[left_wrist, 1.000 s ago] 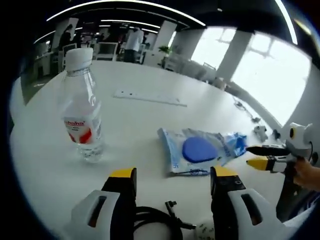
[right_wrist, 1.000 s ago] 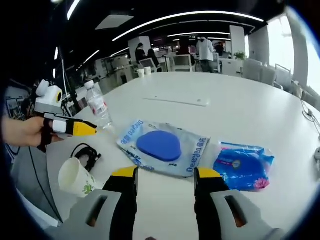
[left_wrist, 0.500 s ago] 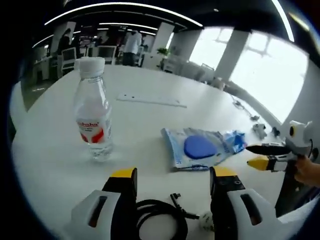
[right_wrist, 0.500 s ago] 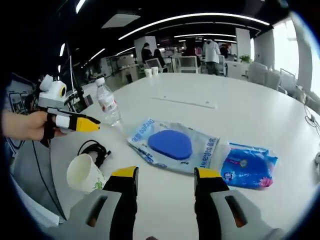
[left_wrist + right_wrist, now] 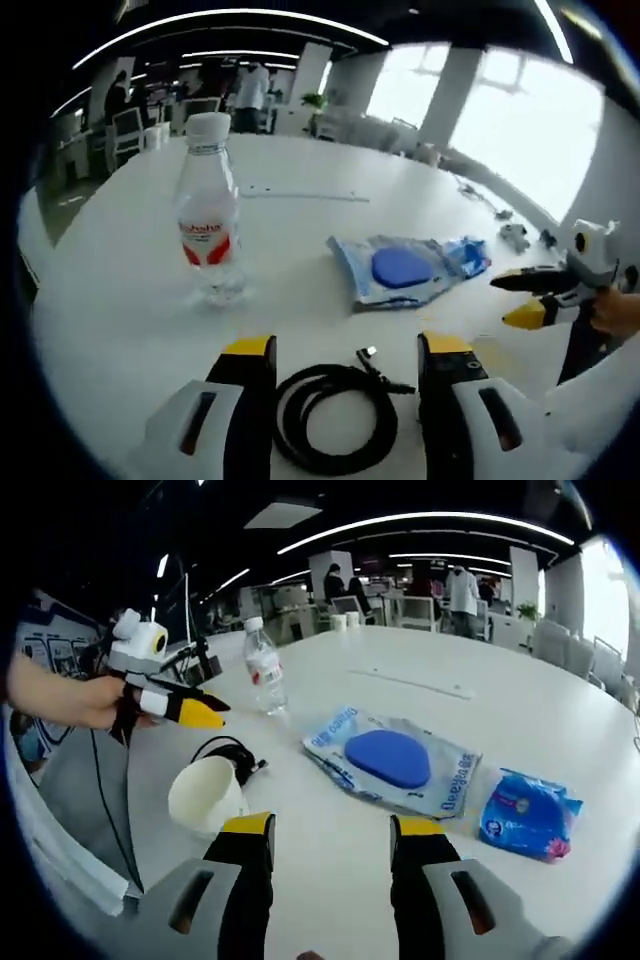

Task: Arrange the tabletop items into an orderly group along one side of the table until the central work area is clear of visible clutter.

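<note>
A clear water bottle (image 5: pixel 210 210) with a red label stands upright on the white round table (image 5: pixel 120 330). A coiled black cable (image 5: pixel 330 415) lies right in front of my left gripper (image 5: pixel 345 350), which is open and holds nothing. A flat clear pack with a blue oval (image 5: pixel 400 270) lies farther right, a small blue packet (image 5: pixel 465 255) beside it. My right gripper (image 5: pixel 335 825) is open and empty, above bare table. Ahead of it are a paper cup (image 5: pixel 207 793), the cable (image 5: pixel 232 755), the bottle (image 5: pixel 265 670), the pack (image 5: pixel 390 760) and the blue packet (image 5: pixel 528 813). A hand holds the left gripper (image 5: pixel 195 708) at the left.
A thin white strip (image 5: pixel 300 193) lies flat on the far half of the table. Small dark items (image 5: pixel 515 235) sit near the table's right edge. The right gripper (image 5: pixel 535 300) hangs open past that edge. Chairs, desks and people stand far behind.
Both cameras have drawn back from the table, so the cable coil shows whole in the left gripper view and the cup shows fuller in the right one. The items themselves lie unmoved.
</note>
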A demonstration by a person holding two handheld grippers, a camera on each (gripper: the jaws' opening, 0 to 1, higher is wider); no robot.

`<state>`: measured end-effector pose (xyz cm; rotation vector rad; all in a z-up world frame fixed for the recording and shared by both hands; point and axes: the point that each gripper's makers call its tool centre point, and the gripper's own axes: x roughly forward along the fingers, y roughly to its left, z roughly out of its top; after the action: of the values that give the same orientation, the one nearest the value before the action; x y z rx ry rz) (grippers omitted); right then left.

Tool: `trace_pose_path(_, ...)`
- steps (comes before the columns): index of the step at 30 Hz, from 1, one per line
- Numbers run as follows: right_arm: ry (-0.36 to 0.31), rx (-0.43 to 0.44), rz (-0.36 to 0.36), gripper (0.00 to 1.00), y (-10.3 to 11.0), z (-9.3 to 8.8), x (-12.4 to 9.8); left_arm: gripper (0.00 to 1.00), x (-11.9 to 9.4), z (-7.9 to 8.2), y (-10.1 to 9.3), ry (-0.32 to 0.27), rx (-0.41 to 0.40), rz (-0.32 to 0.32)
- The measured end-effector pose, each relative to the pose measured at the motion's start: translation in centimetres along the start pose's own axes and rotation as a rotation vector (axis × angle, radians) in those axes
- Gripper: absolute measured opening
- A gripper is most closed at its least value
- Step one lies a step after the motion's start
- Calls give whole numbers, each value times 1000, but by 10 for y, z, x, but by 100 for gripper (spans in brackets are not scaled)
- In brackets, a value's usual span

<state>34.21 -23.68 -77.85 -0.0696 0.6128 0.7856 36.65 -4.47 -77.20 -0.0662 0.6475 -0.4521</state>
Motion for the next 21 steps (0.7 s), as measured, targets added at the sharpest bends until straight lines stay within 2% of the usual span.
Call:
trace_pose_path(2,-3,-20,38,43,9,-1,1,50,-5,-2,-4,-7,28,-17)
trace_pose_path(4,-3,-58,84,44,20,-3,2,54,-12,-3,-14,-15,37,-65)
trace_pose_path(8,-21,-56,211,45,44,-4,0,56,-20,-16,-31,26,177,-128)
trace_pose_path(9,-20,-68,221,45,46,-5,0,57,-21,-19,-37,30,196,-145)
trace_pose_path(10,-13,-115,240,45,50,-6,0,58,-22,-24,-46,47,216,-180)
trace_pose_path(14,-7,-201,316,44,71,-8,2,57,-23,-37,-76,80,316,-272)
trace_pose_path(17,21,-273,336,40,80,-13,7,55,-21,-40,-91,85,340,-306)
trace_pose_path(21,-3,-259,401,37,93,-6,10,53,-15,-39,-100,83,347,-323)
